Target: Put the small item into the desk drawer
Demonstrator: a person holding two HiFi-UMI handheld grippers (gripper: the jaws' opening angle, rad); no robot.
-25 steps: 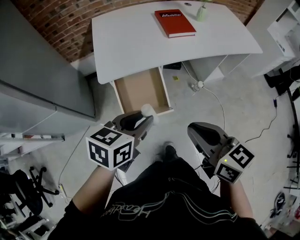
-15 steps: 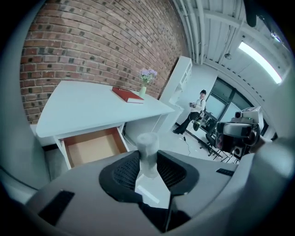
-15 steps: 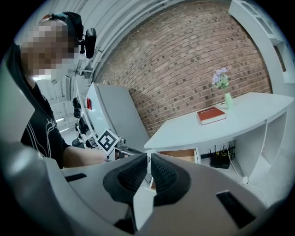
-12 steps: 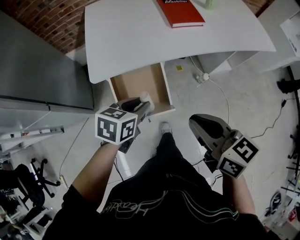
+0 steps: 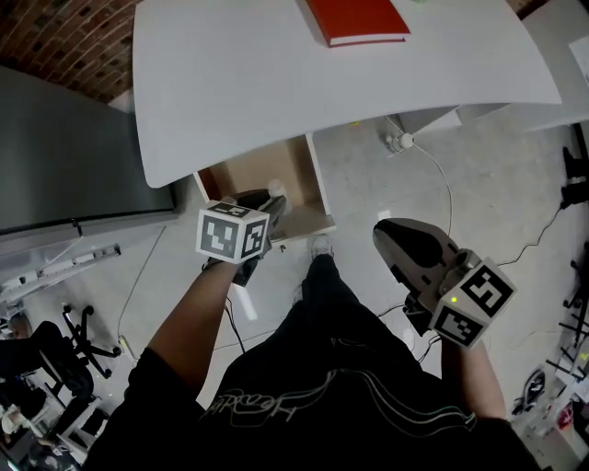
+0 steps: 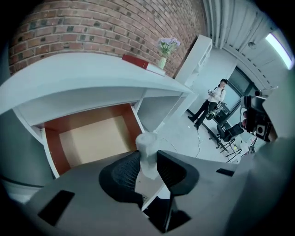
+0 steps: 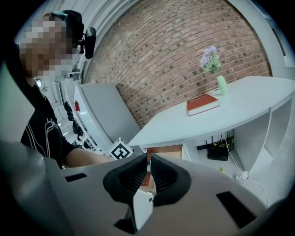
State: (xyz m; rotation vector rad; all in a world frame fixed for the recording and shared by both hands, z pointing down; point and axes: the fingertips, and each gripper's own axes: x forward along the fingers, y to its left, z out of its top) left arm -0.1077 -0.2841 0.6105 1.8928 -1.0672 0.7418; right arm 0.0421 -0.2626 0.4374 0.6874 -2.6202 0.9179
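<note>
A small white cylindrical item point(image 6: 147, 154) sticks up between the pads of my left gripper point(image 6: 148, 166), which is shut on it. In the head view the left gripper point(image 5: 267, 207) hovers at the front edge of the open desk drawer point(image 5: 248, 175), with the item point(image 5: 273, 187) just over the drawer's front part. The drawer point(image 6: 92, 138) has a bare tan floor and red-brown walls, under the white desk point(image 5: 276, 83). My right gripper point(image 5: 398, 237) hangs lower right above the floor, apart from the drawer. Its jaws point(image 7: 148, 168) are together with nothing between them.
A red book point(image 5: 359, 18) lies on the desk, and a green vase with flowers point(image 7: 221, 85) stands beside it. A grey cabinet point(image 5: 64, 156) flanks the desk's left. A cable and plug point(image 5: 400, 143) lie on the floor right of the drawer. A person point(image 6: 209, 99) stands far off.
My left gripper with the white item has moved forward, from short of the drawer to its front edge. The right gripper has kept its place and stayed shut.
</note>
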